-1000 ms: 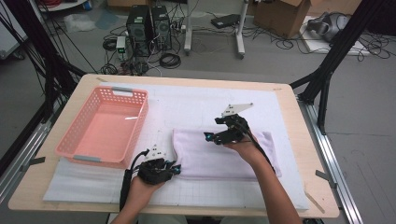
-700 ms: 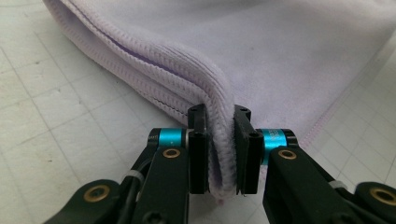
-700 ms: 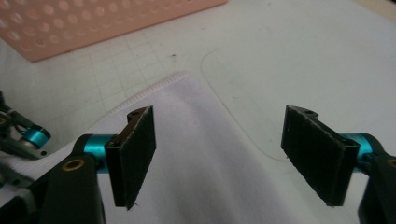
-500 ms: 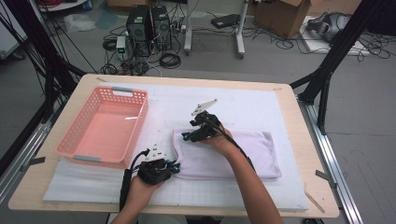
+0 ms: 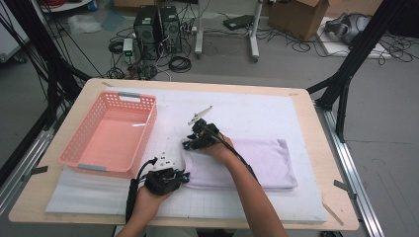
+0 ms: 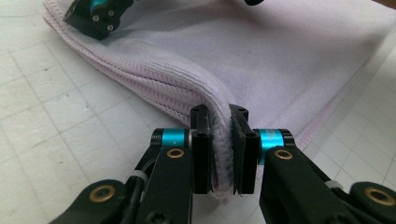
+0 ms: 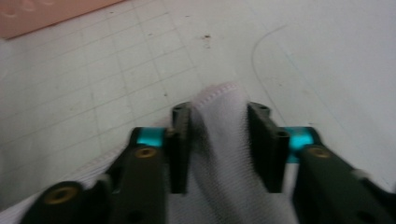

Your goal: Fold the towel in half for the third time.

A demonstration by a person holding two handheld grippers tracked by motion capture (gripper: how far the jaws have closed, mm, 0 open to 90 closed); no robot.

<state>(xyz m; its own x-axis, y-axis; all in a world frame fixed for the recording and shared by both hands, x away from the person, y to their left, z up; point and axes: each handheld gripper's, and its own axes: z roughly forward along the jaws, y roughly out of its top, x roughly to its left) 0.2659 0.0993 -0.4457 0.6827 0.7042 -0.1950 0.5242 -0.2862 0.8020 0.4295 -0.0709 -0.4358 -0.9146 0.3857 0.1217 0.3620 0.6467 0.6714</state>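
bare pink basket (image 5: 111, 136) beside towel (image 5: 257, 160)

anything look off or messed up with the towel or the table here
Nothing stands out. The folded towel lies flat on the table, its left corners between the jaws of the left gripper and right gripper; the basket sits upright.

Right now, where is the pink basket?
In the high view the pink basket sits on the left part of the table, left of the folded white towel and just beyond the left tongs.
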